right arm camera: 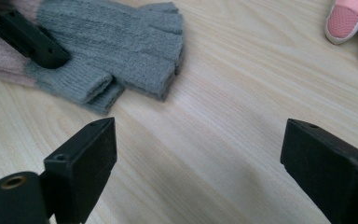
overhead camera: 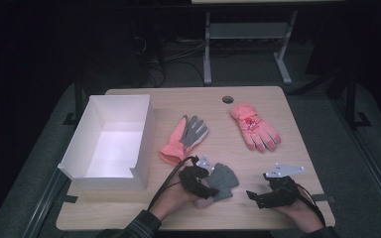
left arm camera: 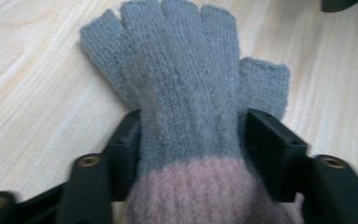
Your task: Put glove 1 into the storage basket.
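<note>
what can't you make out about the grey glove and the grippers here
- Grey glove: its pink cuff runs off the bottom edge of the left gripper view; whether one glove or a stacked pair, I cannot tell.
- Left gripper: in the high view its jaw tips are too small and dark to read.
- Pink glove: cut off by the right gripper view's top right corner.

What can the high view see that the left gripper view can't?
High view: the white box, two pink gloves, one palm-up and one farther right, the right gripper and both of the person's hands.

Left gripper view: close up, the black jaws sit against either side of the grey knitted glove, just above its pinkish cuff.

Both: that grey glove, the left gripper and the wooden table.
</note>
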Tool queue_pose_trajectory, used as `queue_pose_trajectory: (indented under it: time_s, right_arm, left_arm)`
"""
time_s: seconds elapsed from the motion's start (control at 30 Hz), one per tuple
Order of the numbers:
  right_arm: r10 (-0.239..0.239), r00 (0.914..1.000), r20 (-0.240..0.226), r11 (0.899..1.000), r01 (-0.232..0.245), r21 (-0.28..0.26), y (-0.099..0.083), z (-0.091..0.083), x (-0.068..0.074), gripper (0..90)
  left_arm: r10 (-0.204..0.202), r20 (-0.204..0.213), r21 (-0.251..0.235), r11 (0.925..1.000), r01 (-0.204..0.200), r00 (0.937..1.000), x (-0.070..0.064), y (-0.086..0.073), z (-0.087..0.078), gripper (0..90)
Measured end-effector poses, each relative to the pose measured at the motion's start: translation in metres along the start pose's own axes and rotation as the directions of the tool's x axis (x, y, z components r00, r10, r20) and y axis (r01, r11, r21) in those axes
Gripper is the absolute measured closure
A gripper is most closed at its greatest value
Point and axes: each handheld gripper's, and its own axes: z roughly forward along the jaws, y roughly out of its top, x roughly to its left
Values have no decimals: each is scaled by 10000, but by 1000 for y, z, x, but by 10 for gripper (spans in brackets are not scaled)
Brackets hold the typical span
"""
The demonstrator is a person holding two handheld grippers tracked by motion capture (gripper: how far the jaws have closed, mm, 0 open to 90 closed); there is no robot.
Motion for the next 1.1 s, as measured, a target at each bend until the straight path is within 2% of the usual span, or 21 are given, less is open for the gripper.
queue_pose_trajectory:
  time_s: [0.13, 0.33, 0.6, 0.8, 0.87, 1.0, 1.1]
  right_arm:
    - [18, 10000, 69, 10000, -18, 9, 0, 0, -1, 104]
    - [18, 9999, 138, 10000, -17, -60, -1, 0, -2, 103]
    - [45, 9998, 180, 9999, -43, -103, -1, 0, -2, 104]
    - [29, 9999, 169, 9999, -27, -138, 0, -1, -2, 104]
    - [17, 9999, 166, 9999, -15, -123, 0, 0, -2, 104]
    - [43, 9999, 156, 9999, -41, -102, 0, 0, -2, 104]
    - [44, 9999, 154, 9999, -43, -103, -1, 0, -3, 104]
  left_arm:
    - [-96, 289, 122, 9999, 93, 9995, 0, 2, 0, 542]
    - [-268, 478, 145, 9996, 261, 9985, 1, 4, -3, 604]
    - [-507, 799, -85, 9986, 515, 9955, 4, 6, -16, 621]
    - [-665, 832, -319, 9971, 694, 9943, 7, 10, -33, 621]
    - [-806, 964, -419, 9955, 850, 9921, 8, 12, -40, 621]
    - [-801, 903, -471, 9953, 846, 9927, 8, 16, -52, 620]
    - [-935, 873, -569, 9935, 987, 9918, 8, 19, -60, 619]
